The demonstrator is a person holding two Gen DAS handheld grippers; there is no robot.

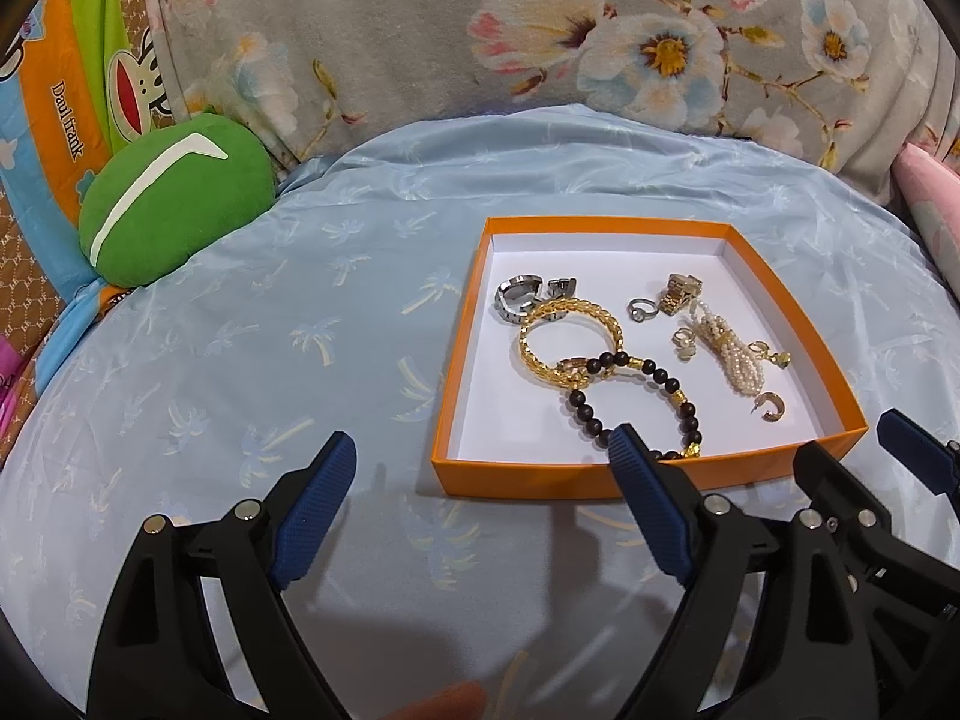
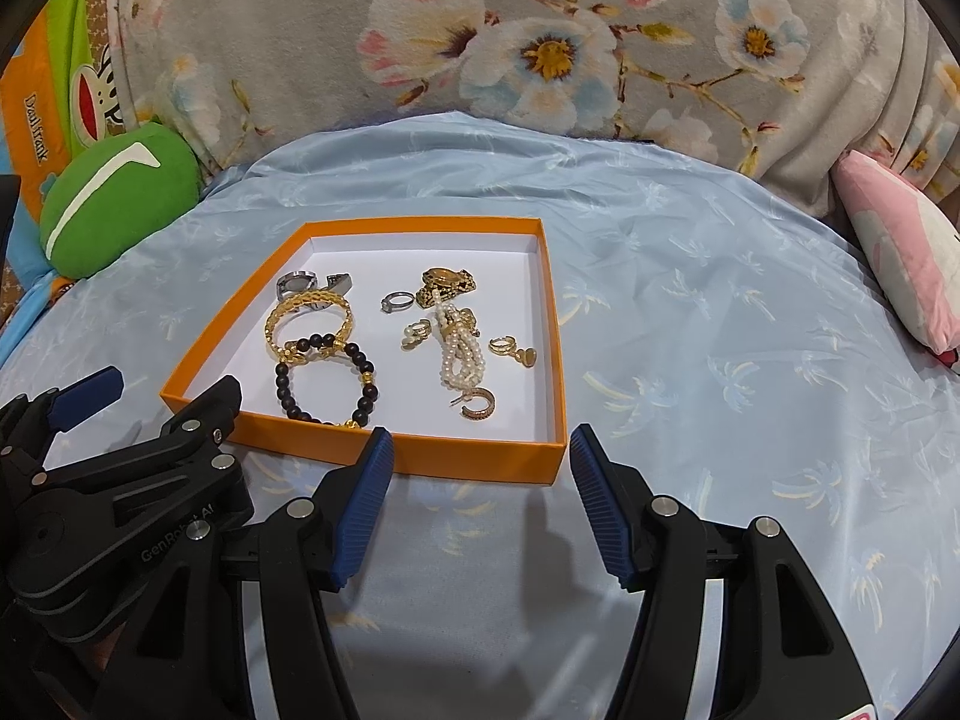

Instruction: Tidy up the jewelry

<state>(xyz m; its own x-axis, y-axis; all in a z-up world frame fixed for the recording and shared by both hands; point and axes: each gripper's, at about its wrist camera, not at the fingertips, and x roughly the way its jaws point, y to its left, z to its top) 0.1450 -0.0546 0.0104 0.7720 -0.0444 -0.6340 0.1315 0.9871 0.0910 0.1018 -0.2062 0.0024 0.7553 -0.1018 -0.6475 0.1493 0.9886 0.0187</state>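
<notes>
An orange box (image 1: 480, 324) (image 2: 558, 360) with a white floor lies on the light blue sheet. In it are a silver watch (image 1: 516, 294), a gold chain bracelet (image 1: 570, 336) (image 2: 309, 315), a dark bead bracelet (image 1: 636, 402) (image 2: 327, 381), a silver ring (image 2: 397, 302), a gold watch (image 1: 678, 291) (image 2: 447, 285), a pearl strand (image 1: 735, 354) (image 2: 459, 354) and gold earrings (image 2: 477, 405). My left gripper (image 1: 480, 462) is open and empty just before the box's near edge. My right gripper (image 2: 480, 462) is open and empty at the box's near right corner.
A green cushion (image 1: 174, 198) (image 2: 114, 198) lies at the back left. A floral grey blanket (image 1: 480, 30) runs along the back. A pink pillow (image 2: 900, 240) sits at the right. Blue sheet (image 1: 240, 360) spreads left of the box.
</notes>
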